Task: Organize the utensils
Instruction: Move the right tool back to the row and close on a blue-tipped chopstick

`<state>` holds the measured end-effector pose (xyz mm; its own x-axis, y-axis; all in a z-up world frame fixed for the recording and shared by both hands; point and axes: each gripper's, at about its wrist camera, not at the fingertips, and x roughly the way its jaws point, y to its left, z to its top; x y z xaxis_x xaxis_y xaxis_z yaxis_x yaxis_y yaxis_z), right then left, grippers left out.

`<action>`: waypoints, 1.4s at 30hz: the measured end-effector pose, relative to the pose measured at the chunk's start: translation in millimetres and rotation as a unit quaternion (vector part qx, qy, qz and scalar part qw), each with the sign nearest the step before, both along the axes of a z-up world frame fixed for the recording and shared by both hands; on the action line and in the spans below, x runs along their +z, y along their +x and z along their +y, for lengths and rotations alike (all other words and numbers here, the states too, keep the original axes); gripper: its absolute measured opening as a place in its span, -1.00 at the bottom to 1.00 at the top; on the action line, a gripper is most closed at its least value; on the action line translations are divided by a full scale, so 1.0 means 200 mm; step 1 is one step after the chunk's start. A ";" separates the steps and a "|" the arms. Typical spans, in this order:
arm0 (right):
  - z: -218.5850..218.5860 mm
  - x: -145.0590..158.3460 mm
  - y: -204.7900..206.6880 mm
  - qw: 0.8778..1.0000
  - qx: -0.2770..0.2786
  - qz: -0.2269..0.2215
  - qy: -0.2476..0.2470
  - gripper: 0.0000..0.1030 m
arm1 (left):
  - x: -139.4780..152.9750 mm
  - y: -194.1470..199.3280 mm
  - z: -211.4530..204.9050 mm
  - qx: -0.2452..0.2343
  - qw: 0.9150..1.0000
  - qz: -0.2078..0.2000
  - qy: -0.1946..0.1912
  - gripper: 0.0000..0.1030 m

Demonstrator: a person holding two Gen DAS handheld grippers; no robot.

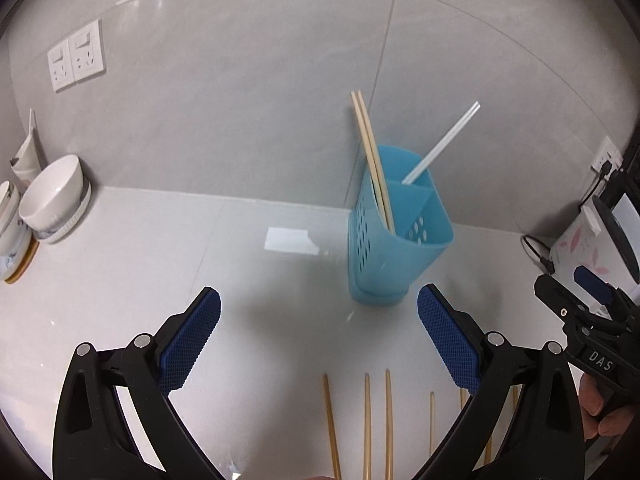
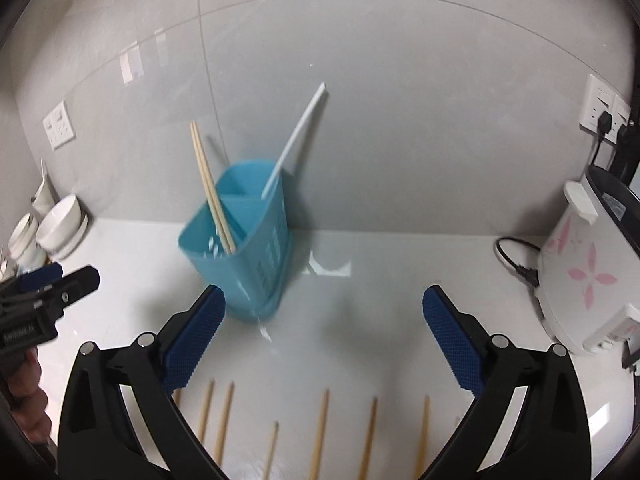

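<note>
Loose chopsticks (image 2: 320, 432) lie in row on worktop (image 2: 380, 280), below both tools. Right tool (image 2: 324, 332) and left tool (image 1: 320, 336) gape wide, empty. Blue holder (image 2: 240, 240) beyond, upright, two chopsticks and white straw inside.

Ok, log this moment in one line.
left gripper open, empty | right gripper open, empty | blue holder: wooden pair, white stick | loose chopsticks on counter

The utensil holder (image 1: 394, 232) sits on the counter (image 1: 120, 300) right up against the back wall, with a pair of chopsticks (image 1: 372, 160) in its front compartment and a straw (image 1: 440, 144) in the back one. A row of loose chopsticks (image 2: 320, 432) lies on the counter in front of it. Bowls (image 1: 52, 196) are stacked off to the left, a rice cooker (image 2: 580, 272) way over on the right.
</note>
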<state>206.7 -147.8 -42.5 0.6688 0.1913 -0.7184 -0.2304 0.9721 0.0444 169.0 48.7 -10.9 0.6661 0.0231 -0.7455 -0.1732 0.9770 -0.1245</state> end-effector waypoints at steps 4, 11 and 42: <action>-0.09 -0.06 -0.09 1.000 -0.008 0.028 -0.004 0.85 | -0.06 -0.07 -0.02 0.001 1.000 0.020 -0.002 0.88; -0.13 -0.18 -0.21 0.997 -0.017 0.072 -0.011 0.85 | -0.19 -0.18 -0.06 0.000 0.998 0.062 0.005 0.88; -0.01 -0.66 -0.49 0.961 -0.001 0.268 -0.067 0.34 | -0.76 -0.41 -0.13 -0.001 0.966 0.259 -0.012 0.85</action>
<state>108.0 -149.6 -174.1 0.1953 0.0724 -0.9781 -0.2077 0.9777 0.0309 86.3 23.4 -163.1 0.2027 0.0014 -0.9792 -0.2157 0.9755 -0.0432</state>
